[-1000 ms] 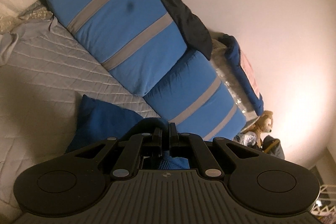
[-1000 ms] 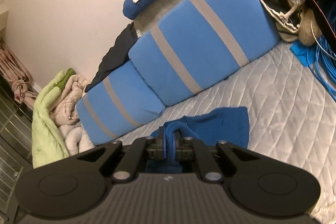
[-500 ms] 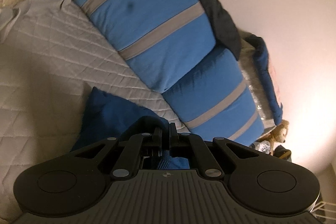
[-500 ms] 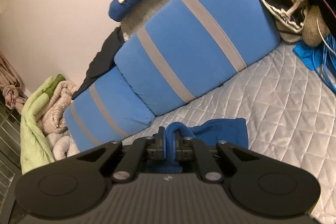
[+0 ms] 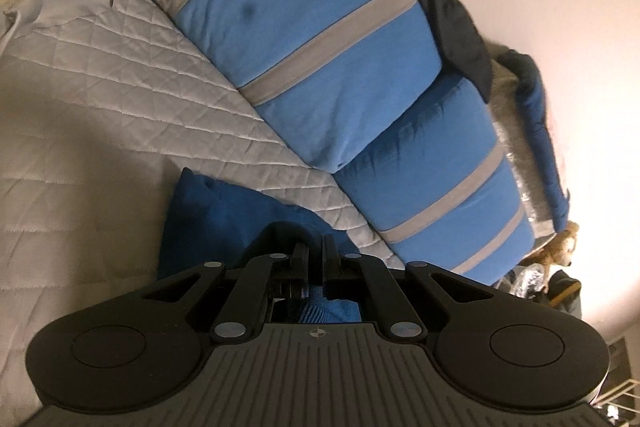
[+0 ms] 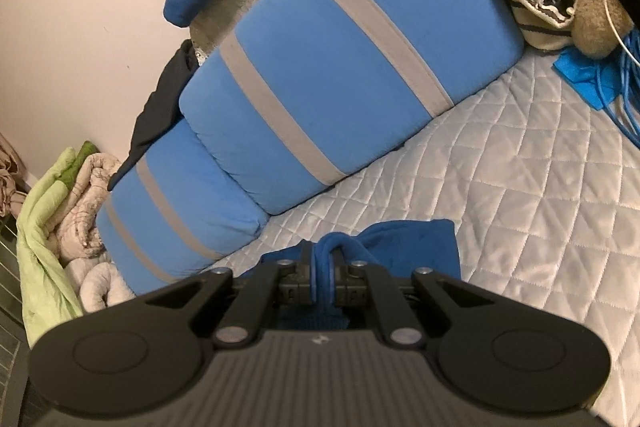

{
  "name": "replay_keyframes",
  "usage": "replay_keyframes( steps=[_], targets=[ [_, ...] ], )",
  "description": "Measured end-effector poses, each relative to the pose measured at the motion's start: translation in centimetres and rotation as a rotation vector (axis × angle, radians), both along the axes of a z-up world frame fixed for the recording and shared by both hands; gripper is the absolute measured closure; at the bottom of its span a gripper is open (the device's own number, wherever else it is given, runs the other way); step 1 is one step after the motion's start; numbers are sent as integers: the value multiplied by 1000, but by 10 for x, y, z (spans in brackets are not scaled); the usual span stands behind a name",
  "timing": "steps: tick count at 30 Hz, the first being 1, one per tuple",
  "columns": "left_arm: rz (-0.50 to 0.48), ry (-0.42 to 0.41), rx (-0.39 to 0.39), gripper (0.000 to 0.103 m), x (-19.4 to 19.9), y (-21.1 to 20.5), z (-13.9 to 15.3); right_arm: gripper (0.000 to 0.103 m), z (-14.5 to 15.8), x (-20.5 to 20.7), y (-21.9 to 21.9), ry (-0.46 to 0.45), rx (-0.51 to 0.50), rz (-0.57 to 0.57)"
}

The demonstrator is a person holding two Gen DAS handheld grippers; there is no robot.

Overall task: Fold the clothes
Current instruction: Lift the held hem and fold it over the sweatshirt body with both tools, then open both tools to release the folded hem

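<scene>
Two grippers, each clamped on the same dark blue garment over a bed.

Left gripper: fingers drawn together, a fold of the blue cloth pinched between them; ribbed blue knit visible just beneath, in the gap behind the fingers. Rest of the garment hanging forward and to the left of the fingers, one corner pointing up, lower part resting on the quilted grey bedspread.

Right gripper: fingers closed on a rolled, bunched edge of the garment, the cloth looping up over the fingertips. Remainder spread to the right of the fingers, lying on the quilted bedspread.

Beyond the garment, along the wall: two blue cushions with grey stripes, set end to end and touching, one nearer the left gripper's view, the other lower right there; same pair in the right wrist view and. Dark garment draped over the top edge where the cushions meet. Plush bear at the far end of the cushions in the left wrist view. Pile of pale green and cream bedding at the opposite end in the right wrist view. Blue cable and a striped canvas bag at the upper right of the bed there.
</scene>
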State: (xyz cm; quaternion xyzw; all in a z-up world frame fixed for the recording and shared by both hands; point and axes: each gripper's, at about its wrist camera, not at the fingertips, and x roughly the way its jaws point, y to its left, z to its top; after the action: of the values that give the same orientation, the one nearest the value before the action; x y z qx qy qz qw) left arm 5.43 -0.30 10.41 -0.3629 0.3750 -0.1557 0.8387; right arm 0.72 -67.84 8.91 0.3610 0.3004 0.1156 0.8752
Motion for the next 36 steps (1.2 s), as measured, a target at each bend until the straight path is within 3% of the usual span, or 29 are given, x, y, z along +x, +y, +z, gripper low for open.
replay_keyframes(
  steps=[10,17,24,26,27,31,33,36],
  targets=[
    [-2,56,58,98,44,-12,-40,97,-39,50,6,68,-47,-18],
    [32,117,53,97,61,-11,-73,97,-68,74,15,103,-100,-19],
    [63,185,54,93,72,-15,-97,95,-91,84,12,145,-83,-53],
    [68,203,49,91,73,-15,-102,89,-99,86,12,160,-75,-66],
    [64,197,46,88,72,-14,-102,74,-103,86,11,169,-64,-74],
    [47,156,4,64,64,-11,-96,47,-110,84,8,168,-1,-63],
    [36,134,10,53,58,-10,-88,25,-105,79,7,153,9,-50],
    [13,110,49,45,49,-7,-75,12,-93,71,7,130,-4,-28]
  ],
)
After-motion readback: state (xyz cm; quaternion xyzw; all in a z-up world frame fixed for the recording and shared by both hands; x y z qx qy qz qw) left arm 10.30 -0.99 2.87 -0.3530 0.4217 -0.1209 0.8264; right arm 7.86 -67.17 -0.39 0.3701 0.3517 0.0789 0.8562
